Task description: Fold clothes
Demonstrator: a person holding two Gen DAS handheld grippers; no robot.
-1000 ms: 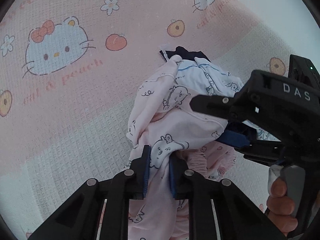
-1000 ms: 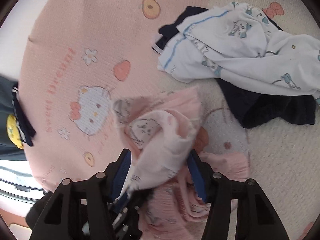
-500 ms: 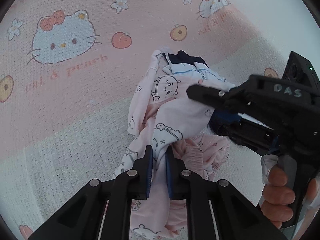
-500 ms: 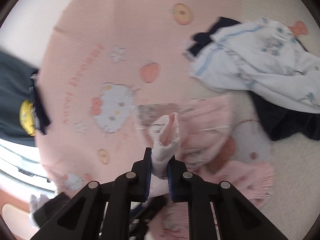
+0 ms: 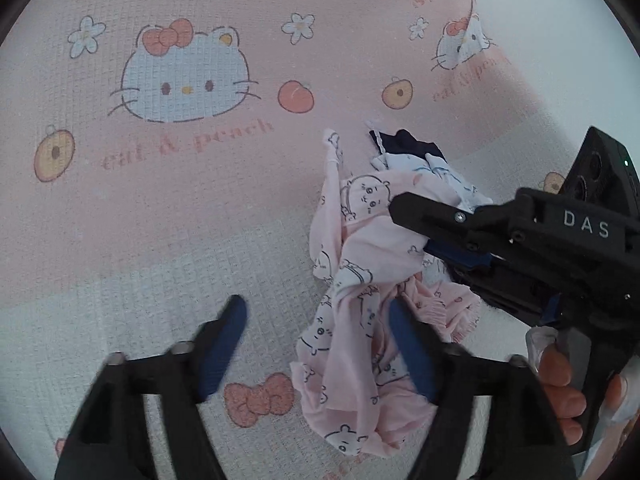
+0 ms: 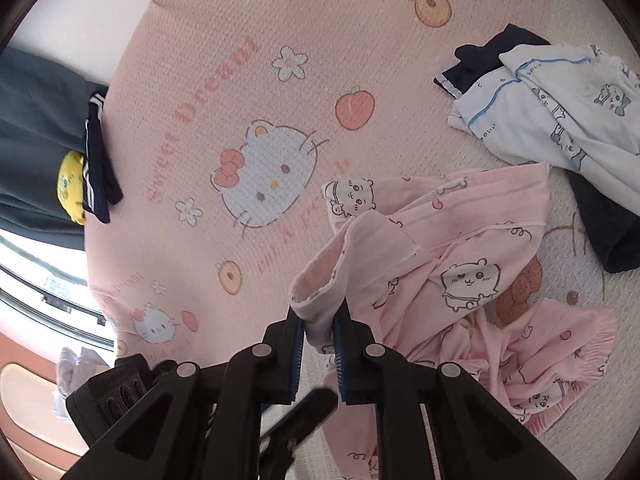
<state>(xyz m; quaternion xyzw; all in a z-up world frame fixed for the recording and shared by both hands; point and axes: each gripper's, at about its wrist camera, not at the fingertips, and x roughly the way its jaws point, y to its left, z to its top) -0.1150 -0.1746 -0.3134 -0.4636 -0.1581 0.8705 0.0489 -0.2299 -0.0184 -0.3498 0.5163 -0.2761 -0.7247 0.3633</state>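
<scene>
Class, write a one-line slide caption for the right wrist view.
Right tool pinches a hem of the pink printed garment above the cartoon-cat blanket.

Blanket (image 5: 160, 220): "Sweet Dream", "eat & peach"; right claw (image 5: 404, 216): "DAS".

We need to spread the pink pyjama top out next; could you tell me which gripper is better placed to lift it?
Right: the right gripper is shut on the pink pyjama top, whereas the left gripper is opening, pads off it.
</scene>
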